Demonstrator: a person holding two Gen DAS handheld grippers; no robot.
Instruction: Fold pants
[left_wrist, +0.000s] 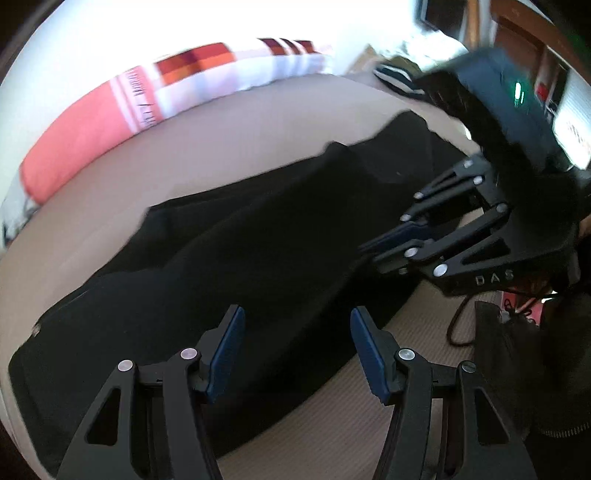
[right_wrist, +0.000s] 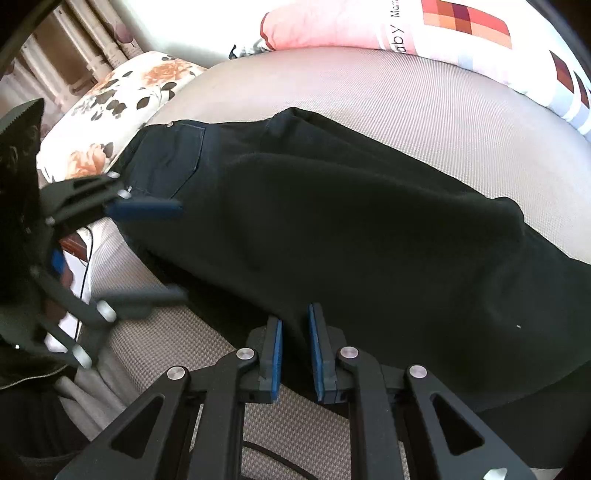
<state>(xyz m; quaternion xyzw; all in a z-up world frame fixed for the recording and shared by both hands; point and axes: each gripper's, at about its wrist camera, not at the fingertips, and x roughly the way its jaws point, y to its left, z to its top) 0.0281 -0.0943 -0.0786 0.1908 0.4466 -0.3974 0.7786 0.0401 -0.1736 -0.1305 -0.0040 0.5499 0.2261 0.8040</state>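
Right gripper (left_wrist: 384, 236) body reads "DAS"; pillow (right_wrist: 369, 29) reads "aby".

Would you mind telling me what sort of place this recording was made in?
Probably a bedroom at home: black pants lie on a beige mattress, with a floral pillow and a pink patterned pillow alongside.

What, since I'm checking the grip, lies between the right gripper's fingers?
A fold of the black pants fills the gap between the fingers of the right gripper. This shows in the right wrist view.
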